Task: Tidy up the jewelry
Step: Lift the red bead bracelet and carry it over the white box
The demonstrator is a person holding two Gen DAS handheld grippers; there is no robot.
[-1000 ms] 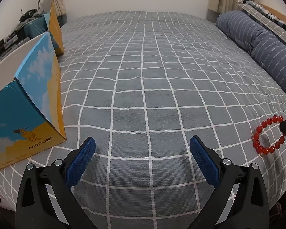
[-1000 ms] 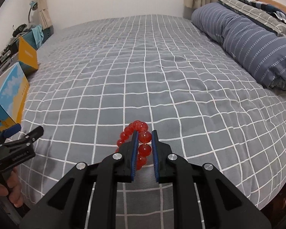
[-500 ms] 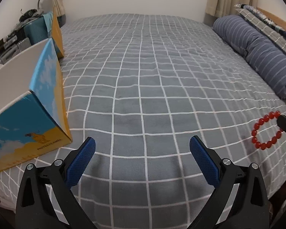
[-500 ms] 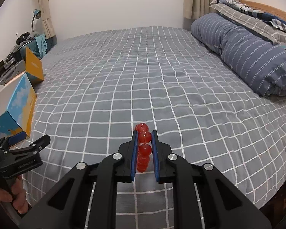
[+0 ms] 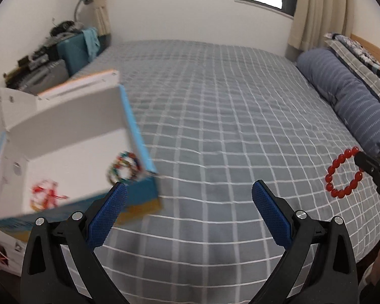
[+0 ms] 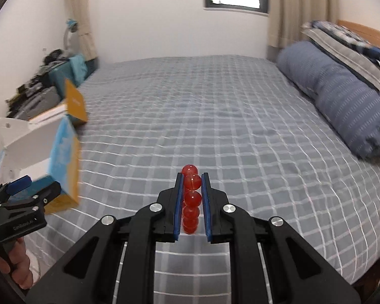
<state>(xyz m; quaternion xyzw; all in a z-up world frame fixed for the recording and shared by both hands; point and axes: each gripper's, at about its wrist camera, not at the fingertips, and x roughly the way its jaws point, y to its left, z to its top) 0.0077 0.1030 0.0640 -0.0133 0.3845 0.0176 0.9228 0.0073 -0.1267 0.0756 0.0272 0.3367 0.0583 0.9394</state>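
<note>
My right gripper [image 6: 192, 177] is shut on a red bead bracelet [image 6: 191, 197], which hangs as a ring [image 5: 343, 174] clear above the bed at the right of the left wrist view. My left gripper [image 5: 188, 190] is open with nothing between its blue pads [image 5: 106, 212]. To its left stands an open blue and yellow box [image 5: 71, 157] with a white inside. In the box lie a multicoloured bead bracelet [image 5: 125, 168] and a red knotted piece [image 5: 46, 193]. From the right wrist view the box [image 6: 63, 162] sits at the left, with the left gripper [image 6: 27, 192] in front of it.
A grey checked bedspread [image 5: 215, 126] covers the bed. A blue striped bolster [image 5: 347, 96] and folded bedding lie along the right side. A teal case and clutter [image 5: 63, 48] fill the far left corner by the wall. A hand [image 6: 15, 266] holds the left gripper.
Both grippers have risen, so the bed looks farther away and the window has come into view. The inside of the box and the jewelry in it now show. The bracelet hangs free.
</note>
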